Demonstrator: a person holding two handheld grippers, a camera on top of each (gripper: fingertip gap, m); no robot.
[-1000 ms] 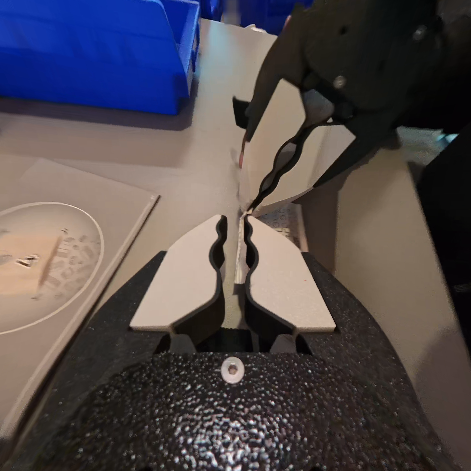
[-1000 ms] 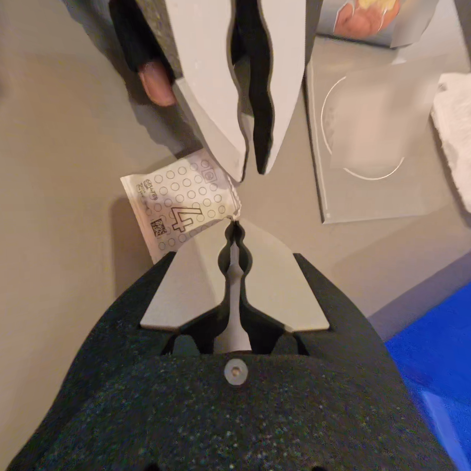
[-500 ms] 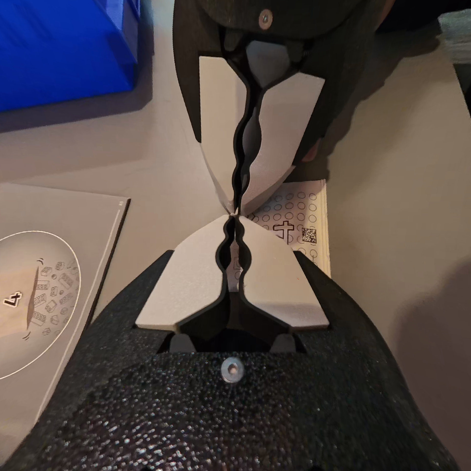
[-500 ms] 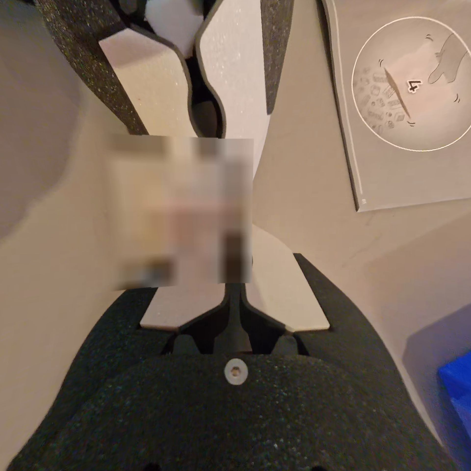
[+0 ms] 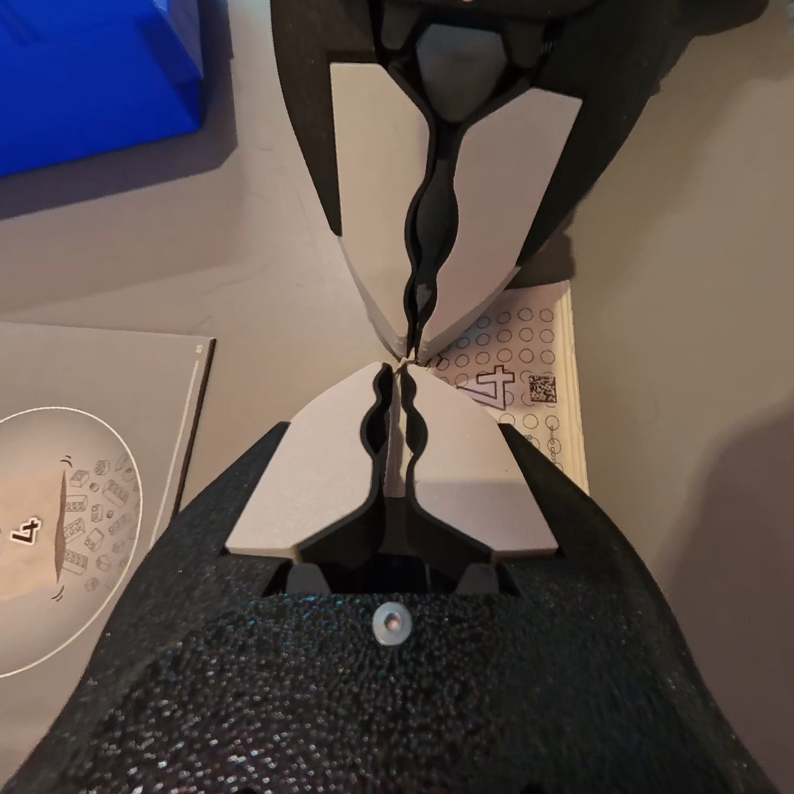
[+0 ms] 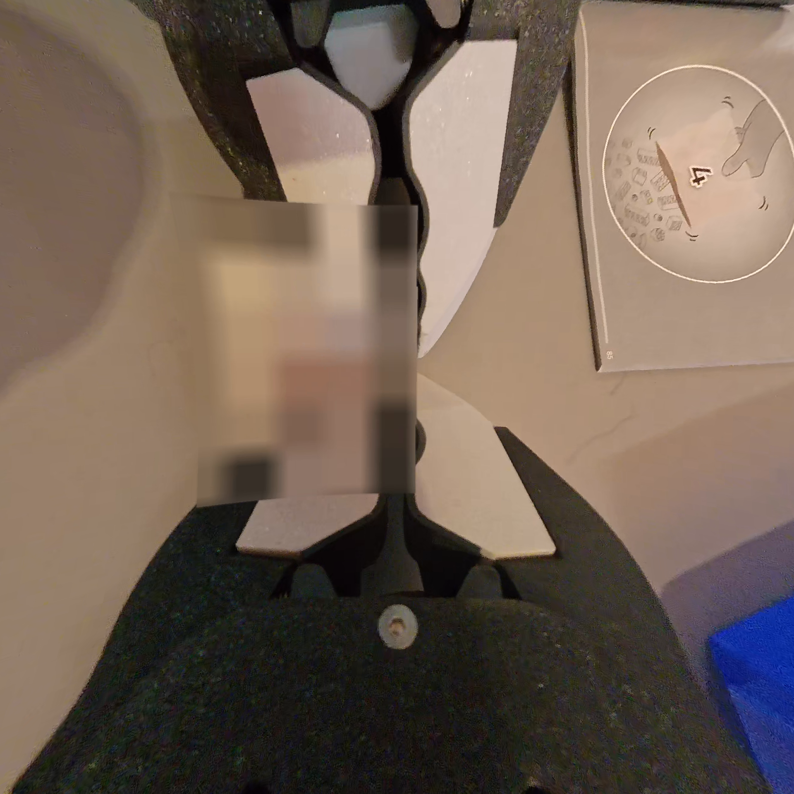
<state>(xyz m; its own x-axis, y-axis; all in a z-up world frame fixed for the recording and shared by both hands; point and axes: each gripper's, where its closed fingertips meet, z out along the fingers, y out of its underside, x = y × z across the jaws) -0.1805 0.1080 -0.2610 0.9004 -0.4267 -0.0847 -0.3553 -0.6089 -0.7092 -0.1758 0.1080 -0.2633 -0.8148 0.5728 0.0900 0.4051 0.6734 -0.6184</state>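
Note:
A white paper bag printed with small circles lies to the right under the two grippers, which meet tip to tip. My left gripper is shut on the bag's thin top edge, which runs between its fingers. My right gripper faces it from the far side, shut on the crumpled bit of the same edge. In the right wrist view a blurred patch hides both grippers' tips. Only my right gripper's right finger and the left gripper's finger show there.
A grey instruction booklet with a round picture lies flat to the left, and shows in the right wrist view. A blue bin stands at the far left, also in the right wrist view. The tabletop is beige. My left and right fingertips are right by each other.
My left gripper's jaws closed from a small gap onto the bag's edge. The right gripper swung round to face it head on, still shut on the bag, and both have drawn closer.

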